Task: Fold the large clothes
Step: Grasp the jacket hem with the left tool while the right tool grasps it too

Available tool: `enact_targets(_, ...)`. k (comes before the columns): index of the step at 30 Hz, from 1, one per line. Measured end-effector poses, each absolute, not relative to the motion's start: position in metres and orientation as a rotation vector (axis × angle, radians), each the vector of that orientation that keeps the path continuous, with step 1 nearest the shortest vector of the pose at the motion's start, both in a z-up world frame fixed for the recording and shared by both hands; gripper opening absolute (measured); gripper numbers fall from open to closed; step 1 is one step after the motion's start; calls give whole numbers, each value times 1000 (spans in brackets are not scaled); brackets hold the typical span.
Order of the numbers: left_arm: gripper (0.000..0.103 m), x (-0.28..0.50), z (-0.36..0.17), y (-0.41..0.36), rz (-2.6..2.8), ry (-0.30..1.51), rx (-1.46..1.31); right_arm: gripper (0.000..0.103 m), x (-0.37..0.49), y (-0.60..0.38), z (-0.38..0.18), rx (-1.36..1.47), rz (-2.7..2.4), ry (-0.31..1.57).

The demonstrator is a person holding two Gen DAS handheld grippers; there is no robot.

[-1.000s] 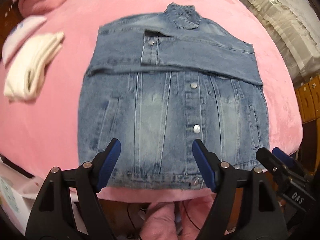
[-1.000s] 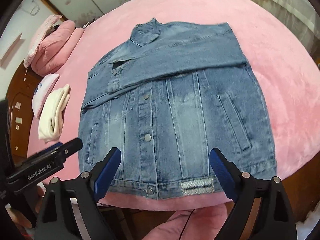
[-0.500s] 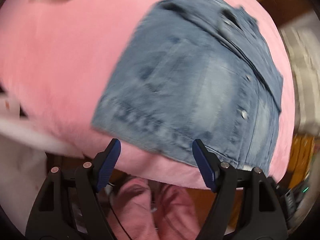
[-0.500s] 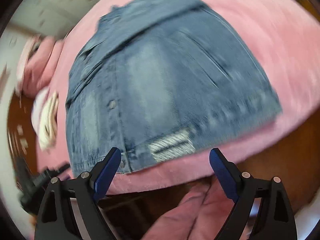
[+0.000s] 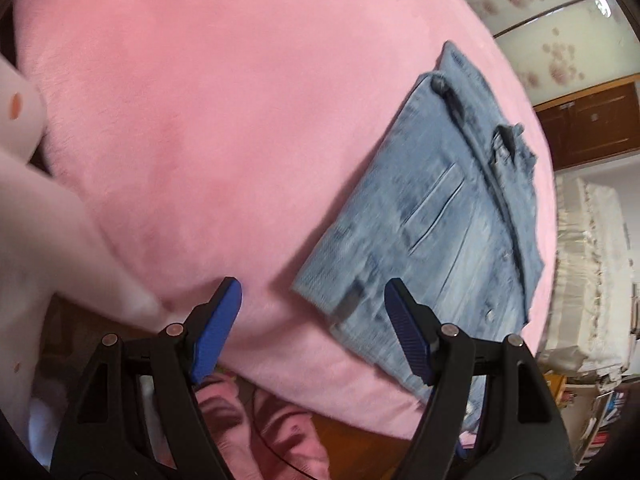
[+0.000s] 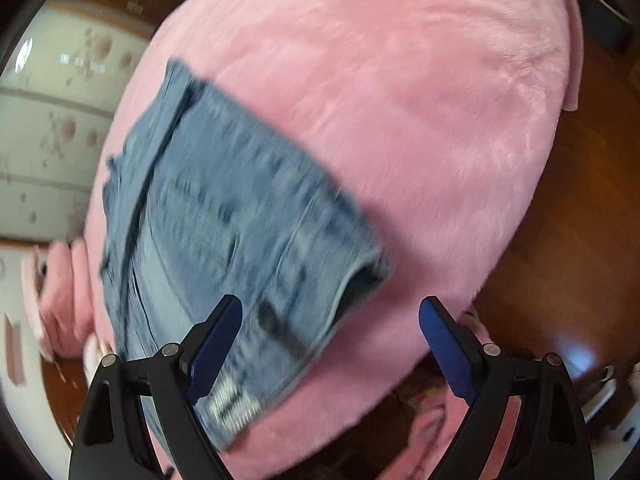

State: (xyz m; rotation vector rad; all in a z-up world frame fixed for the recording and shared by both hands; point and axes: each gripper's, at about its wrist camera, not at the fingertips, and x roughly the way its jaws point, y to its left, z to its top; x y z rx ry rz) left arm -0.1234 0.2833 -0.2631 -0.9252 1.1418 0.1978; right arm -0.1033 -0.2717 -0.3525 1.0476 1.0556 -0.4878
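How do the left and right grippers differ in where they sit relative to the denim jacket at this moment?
The left gripper frames the denim jacket's left hem corner and pink blanket; the right gripper frames its right hem corner, where the layers gape. Both are open, holding nothing.

The room is bright with soft, even daylight. The pink blanket (image 5: 224, 128) looks evenly lit in the left wrist view, with only a faint shadow under the edge of the denim jacket (image 5: 436, 216). Both views are smeared by motion blur: the jacket's seams and buttons are streaky, more strongly in the right wrist view (image 6: 224, 232). The wooden floor (image 6: 576, 344) shows a pale glare spot. The fisheye lens bends everything at the borders, and the corners go black. Near blue pads (image 5: 216, 332) stay sharp.
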Motion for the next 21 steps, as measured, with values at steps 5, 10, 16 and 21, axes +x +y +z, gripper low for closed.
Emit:
enact_targets(5,71,-105,-268,284,214,1131,-944,81,-91,-291,-357,1154,-520,963)
enact_targets(10,59,-92,-263,263,214,1165,-917,62,-76,-285,-355,1048,-536,1028)
enact_targets(16,23,-76,-240,225,171,1202,-733,41,-81,-278,-336,1015,-497,1025)
enact_targets(21,10,-67,-225,220,188,1178,-722,29,-71,-275,-315,1037,-409,1022)
